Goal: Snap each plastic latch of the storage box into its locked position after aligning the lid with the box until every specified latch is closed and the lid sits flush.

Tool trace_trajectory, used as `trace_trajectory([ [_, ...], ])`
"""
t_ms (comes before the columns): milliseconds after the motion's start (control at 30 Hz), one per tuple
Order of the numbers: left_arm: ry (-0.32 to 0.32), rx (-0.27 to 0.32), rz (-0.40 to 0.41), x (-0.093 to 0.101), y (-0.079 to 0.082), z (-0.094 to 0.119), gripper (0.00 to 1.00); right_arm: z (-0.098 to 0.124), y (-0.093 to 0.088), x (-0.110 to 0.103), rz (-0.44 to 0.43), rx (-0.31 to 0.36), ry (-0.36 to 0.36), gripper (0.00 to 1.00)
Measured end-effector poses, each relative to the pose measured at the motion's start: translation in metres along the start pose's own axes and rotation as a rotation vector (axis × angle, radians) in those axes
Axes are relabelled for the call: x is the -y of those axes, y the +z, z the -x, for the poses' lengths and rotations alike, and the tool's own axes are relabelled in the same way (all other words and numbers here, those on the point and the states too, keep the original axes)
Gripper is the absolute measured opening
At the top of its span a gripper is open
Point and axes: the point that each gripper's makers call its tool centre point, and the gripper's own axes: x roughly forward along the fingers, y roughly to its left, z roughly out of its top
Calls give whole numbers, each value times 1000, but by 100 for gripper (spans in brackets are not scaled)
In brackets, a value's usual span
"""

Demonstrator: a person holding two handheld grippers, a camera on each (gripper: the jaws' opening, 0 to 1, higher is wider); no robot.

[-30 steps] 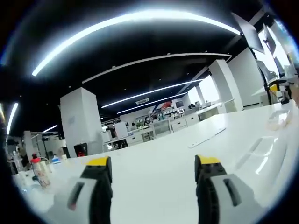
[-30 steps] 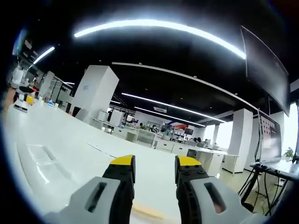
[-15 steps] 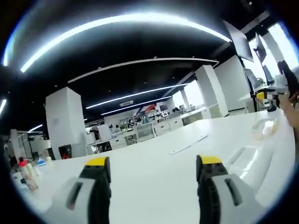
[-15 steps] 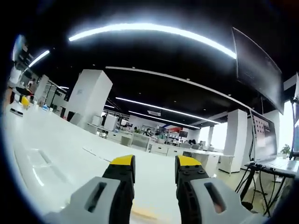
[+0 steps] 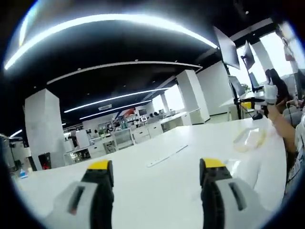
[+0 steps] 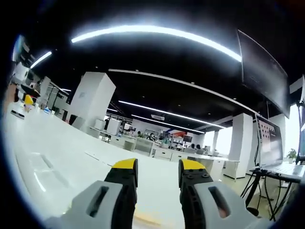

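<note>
**Both grippers over white table, nothing held**

Left gripper view: left gripper [image 5: 155, 167] had jaws wide apart, empty, above the white table [image 5: 157, 186]. A clear lid-like piece [image 5: 250, 139] lay far right, near a person's arm [image 5: 282, 125]; box not identifiable. View had swung since 0.5 s ago.

Right gripper view: right gripper [image 6: 157, 168] had jaws narrowly parted, empty; scene unchanged. A faint translucent panel [image 6: 43, 169] lay at left. No legible writing

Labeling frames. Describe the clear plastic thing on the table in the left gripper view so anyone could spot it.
On the long white table, look toward its right end, near a person's outstretched arm. The clear storage box lies there: translucent with a yellowish tint, unlike the thin flat strip at mid-table.
</note>
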Motion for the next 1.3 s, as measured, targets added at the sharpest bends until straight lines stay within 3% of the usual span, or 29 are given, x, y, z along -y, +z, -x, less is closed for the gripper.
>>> trace_trajectory([
  [367, -140, -42, -26, 38, 11, -39, 75, 2, 3, -2, -27, 15, 22, 33],
  [633, -284, -89, -84, 81, 20, -72, 76, 3, 5, -5, -38, 21, 42, 33],
  [700, -295, -92, -88, 86, 21, -74, 76, 3, 5, -5, -39, 22, 44, 33],
  [900, -438, -147, -129, 137, 17, -96, 76, 4, 6, -5, -57, 28, 53, 33],
  [1300, -577, -180, -208, 195, 23, -125, 77, -1, 1, -18, -48, 6, 102, 34],
])
